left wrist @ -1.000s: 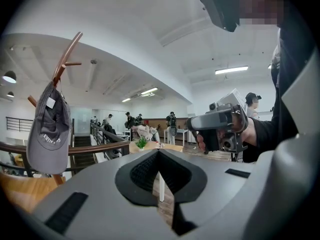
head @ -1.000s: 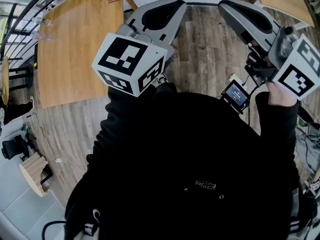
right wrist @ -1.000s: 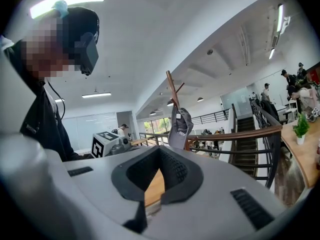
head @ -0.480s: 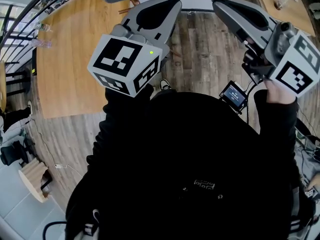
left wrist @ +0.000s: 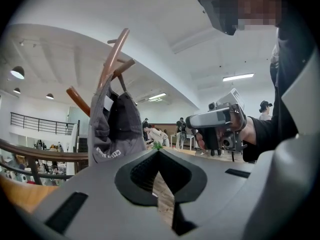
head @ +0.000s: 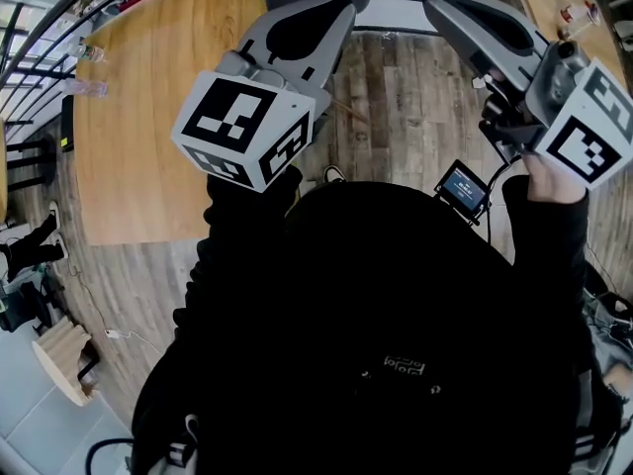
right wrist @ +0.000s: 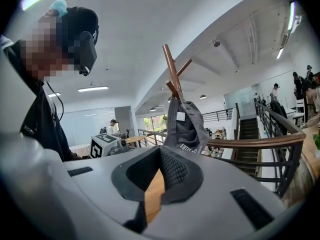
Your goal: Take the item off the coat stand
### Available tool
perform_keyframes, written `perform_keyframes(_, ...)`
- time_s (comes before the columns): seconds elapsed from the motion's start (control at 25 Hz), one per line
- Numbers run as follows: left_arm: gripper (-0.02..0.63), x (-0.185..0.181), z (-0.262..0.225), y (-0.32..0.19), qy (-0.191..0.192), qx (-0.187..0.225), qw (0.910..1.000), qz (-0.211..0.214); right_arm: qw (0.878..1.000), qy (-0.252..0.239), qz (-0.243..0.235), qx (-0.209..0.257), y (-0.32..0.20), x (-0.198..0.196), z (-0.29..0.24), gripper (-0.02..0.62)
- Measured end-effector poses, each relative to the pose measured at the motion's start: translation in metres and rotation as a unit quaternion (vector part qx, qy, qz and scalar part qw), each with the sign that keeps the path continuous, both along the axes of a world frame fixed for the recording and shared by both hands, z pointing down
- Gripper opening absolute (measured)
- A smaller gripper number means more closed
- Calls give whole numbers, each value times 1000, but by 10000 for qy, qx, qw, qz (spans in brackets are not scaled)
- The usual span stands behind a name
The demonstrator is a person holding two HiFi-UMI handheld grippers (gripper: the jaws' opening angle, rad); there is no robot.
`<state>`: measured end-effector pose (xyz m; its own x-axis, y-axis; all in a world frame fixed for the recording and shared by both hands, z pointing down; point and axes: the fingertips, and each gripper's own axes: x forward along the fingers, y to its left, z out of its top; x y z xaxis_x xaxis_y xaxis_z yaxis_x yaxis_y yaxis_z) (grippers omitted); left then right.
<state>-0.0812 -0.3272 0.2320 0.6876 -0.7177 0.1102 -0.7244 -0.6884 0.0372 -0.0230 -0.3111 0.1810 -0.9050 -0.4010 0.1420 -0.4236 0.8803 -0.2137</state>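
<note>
Left gripper (left wrist: 159,153): jaws clenched together, nothing between them. Right gripper (right wrist: 161,150): jaws likewise pressed shut and empty. The grey fabric cap with white lettering (left wrist: 114,129) hangs from the upper pegs of the brown wooden coat stand (left wrist: 113,59). It is ahead of both grippers, just above their jaw tips, and neither touches it.

Grey cap (left wrist: 117,131) on coat stand (left wrist: 113,58)
</note>
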Motion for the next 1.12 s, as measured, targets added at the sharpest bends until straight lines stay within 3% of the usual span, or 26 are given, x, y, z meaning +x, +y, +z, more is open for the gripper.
perform_keyframes(0.2,5,-33,5,-26,190,-140,9997,52,9998,145,33,-101,-34,-37,0,17)
perform_keyframes(0.56,5,-53,21,-25,536,-342,9975,-304,9985,488,-96,-233,-44,-45,8,17)
perform_keyframes(0.96,5,-65,12,-13,303,-135,9968,-725,9990,288,-322,-142,-62,-35,3,17)
perform_keyframes(1.12,5,-58,-4,-42,219,-64,9969,-757,9990,199,-398,-91,-72,-31,-1,17)
